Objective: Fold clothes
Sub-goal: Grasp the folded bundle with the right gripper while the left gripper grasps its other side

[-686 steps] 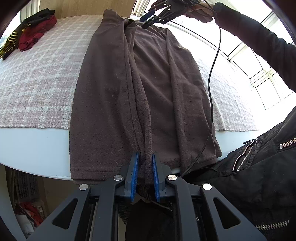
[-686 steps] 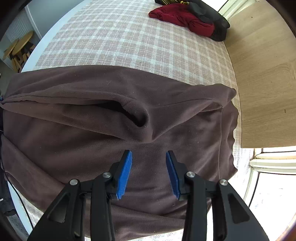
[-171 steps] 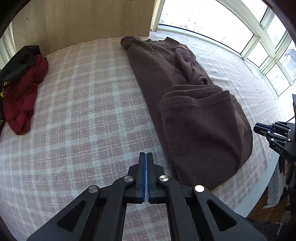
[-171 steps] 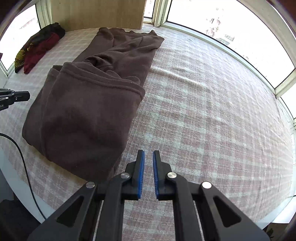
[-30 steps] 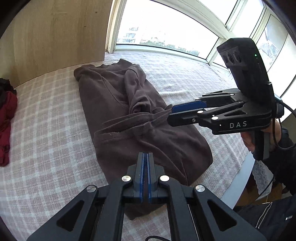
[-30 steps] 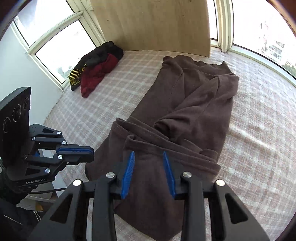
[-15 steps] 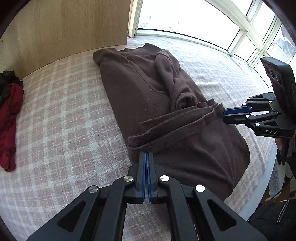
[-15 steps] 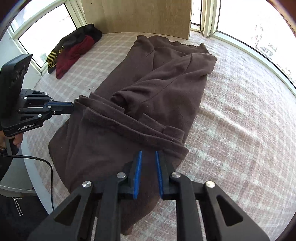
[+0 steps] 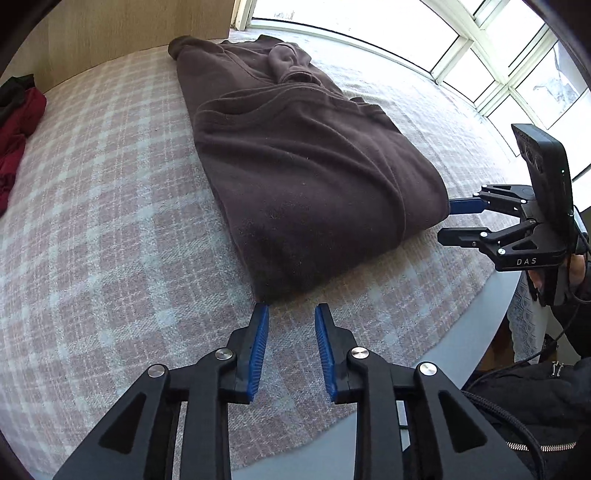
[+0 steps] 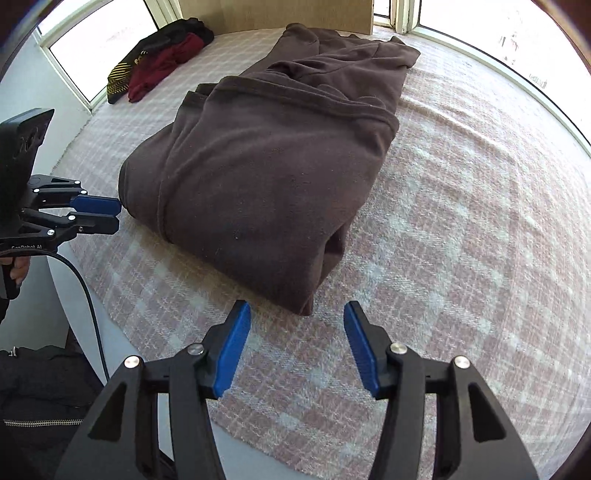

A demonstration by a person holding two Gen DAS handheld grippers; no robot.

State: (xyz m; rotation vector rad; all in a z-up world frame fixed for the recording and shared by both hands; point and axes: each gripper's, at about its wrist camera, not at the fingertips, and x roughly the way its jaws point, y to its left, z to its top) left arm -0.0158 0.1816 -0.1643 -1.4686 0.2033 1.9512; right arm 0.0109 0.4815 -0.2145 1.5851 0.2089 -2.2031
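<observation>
A dark brown fleece garment (image 9: 306,173) lies on the plaid cloth (image 9: 92,206), its near half folded back over its far half. It also shows in the right wrist view (image 10: 266,162). My left gripper (image 9: 291,314) is open and empty, low over the cloth just short of the garment's near left corner. It shows in the right wrist view (image 10: 110,214) by the fold's left end. My right gripper (image 10: 297,314) is open wide and empty, just short of the near right corner. It shows in the left wrist view (image 9: 448,219) by the fold's right end.
A pile of red and black clothes (image 10: 162,59) lies at the far left of the cloth, also in the left wrist view (image 9: 18,122). The table's pale edge (image 9: 476,325) runs close in front. A wooden panel (image 9: 122,29) and windows stand behind.
Both grippers let go of the folded hem, opened, and drew back and down to the near fold. The hem now lies flat on the garment.
</observation>
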